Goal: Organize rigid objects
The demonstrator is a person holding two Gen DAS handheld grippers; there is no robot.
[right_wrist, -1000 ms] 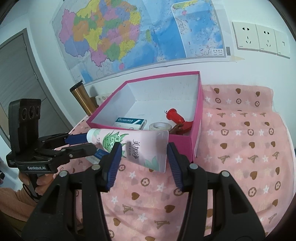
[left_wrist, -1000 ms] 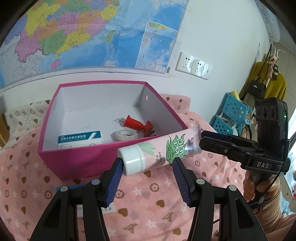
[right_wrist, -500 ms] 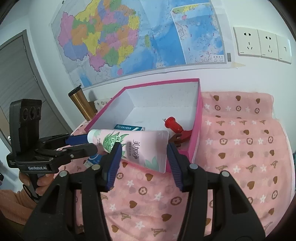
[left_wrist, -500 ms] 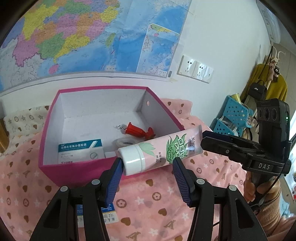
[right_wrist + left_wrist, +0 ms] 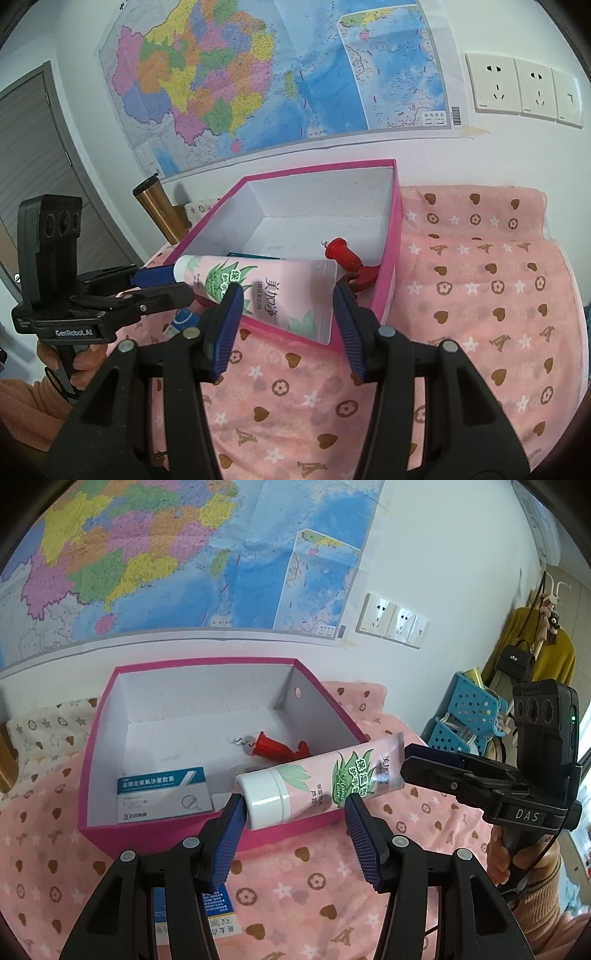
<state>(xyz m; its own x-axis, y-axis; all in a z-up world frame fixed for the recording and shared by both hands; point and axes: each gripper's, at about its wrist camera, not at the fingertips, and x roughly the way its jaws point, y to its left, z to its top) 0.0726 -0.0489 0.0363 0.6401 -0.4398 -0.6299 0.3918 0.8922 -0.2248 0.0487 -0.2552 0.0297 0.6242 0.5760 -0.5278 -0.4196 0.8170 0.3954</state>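
**Holding a "maxam" tube over the pink box**

Gripping one pink hand-cream tube (image 5: pixel 325 779) between both claws: left gripper (image 5: pixel 293 829) clamped at the white cap end, right gripper (image 5: pixel 286 317) clamped at the flat crimped end marked "maxam". Suspended across the near edge of the pink box (image 5: pixel 96 753). Inside: red corkscrew (image 5: pixel 271 747) and a blue-and-white medicine carton (image 5: pixel 162 794). Stamped "DAS" and "GenRobot.AI" on the handles.

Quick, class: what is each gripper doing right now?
Left gripper: closed on the cap end of the hand cream tube.
Right gripper: closed on the same tube's flat crimped end.
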